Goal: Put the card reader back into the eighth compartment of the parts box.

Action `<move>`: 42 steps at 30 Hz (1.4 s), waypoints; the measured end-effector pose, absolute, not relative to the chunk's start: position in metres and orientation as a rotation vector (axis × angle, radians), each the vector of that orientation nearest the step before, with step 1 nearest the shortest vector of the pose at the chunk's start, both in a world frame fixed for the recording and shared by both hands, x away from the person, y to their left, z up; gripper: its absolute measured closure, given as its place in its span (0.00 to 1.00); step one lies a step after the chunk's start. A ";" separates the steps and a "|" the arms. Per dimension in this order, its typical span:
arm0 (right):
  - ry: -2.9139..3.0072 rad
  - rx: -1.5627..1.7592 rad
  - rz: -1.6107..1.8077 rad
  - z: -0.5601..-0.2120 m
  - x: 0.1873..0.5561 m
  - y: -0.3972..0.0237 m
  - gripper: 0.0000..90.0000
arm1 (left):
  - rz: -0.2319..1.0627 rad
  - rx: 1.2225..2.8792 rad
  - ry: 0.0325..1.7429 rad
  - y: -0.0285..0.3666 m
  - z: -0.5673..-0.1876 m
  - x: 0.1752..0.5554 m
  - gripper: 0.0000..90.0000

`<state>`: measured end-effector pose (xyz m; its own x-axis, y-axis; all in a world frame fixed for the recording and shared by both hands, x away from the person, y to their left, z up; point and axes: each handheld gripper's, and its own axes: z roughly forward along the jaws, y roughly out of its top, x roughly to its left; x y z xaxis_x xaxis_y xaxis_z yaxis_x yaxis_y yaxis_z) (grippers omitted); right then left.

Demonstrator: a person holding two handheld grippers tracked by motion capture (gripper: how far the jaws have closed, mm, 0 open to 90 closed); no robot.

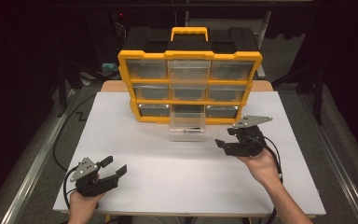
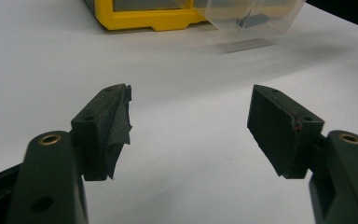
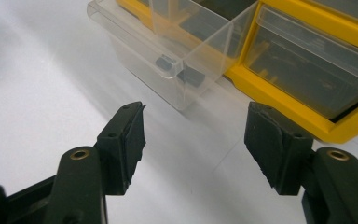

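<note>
A yellow parts organizer (image 1: 189, 86) with clear drawers stands at the back of the white table (image 1: 177, 177). Its bottom middle clear drawer (image 1: 187, 126) is pulled out onto the table; small dark parts (image 3: 190, 75) lie inside the drawer (image 3: 168, 56), whose front corner also appears in the left gripper view (image 2: 247, 21). My right gripper (image 1: 224, 140) is open, just right of the drawer, with nothing between its jaws (image 3: 193, 140). My left gripper (image 1: 113, 166) is open near the front left of the table, far from the drawer, jaws empty (image 2: 191, 126).
The organizer's yellow carry handle (image 1: 189, 32) rises at the back. A dark case (image 1: 191, 39) sits behind it. Cables (image 1: 63, 140) run along the floor left of the table. Bare white tabletop lies between the two grippers.
</note>
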<state>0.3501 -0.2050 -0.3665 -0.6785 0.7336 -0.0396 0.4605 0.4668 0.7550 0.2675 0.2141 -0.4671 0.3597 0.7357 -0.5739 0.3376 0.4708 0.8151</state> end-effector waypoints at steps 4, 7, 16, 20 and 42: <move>2.352 1.021 1.059 -0.369 0.347 -0.209 0.42 | 0.339 1.112 1.233 0.214 -0.467 0.267 0.34; 2.346 1.026 1.061 -0.372 0.345 -0.213 0.42 | 0.340 1.112 1.234 0.214 -0.467 0.267 0.34; 2.325 1.047 1.079 -0.378 0.341 -0.223 0.41 | 0.340 1.115 1.234 0.214 -0.467 0.267 0.34; 2.316 1.048 1.082 -0.381 0.338 -0.227 0.41 | 0.339 1.116 1.235 0.214 -0.467 0.267 0.34; 2.267 1.102 1.124 -0.400 0.326 -0.249 0.39 | 0.338 1.114 1.237 0.213 -0.467 0.267 0.34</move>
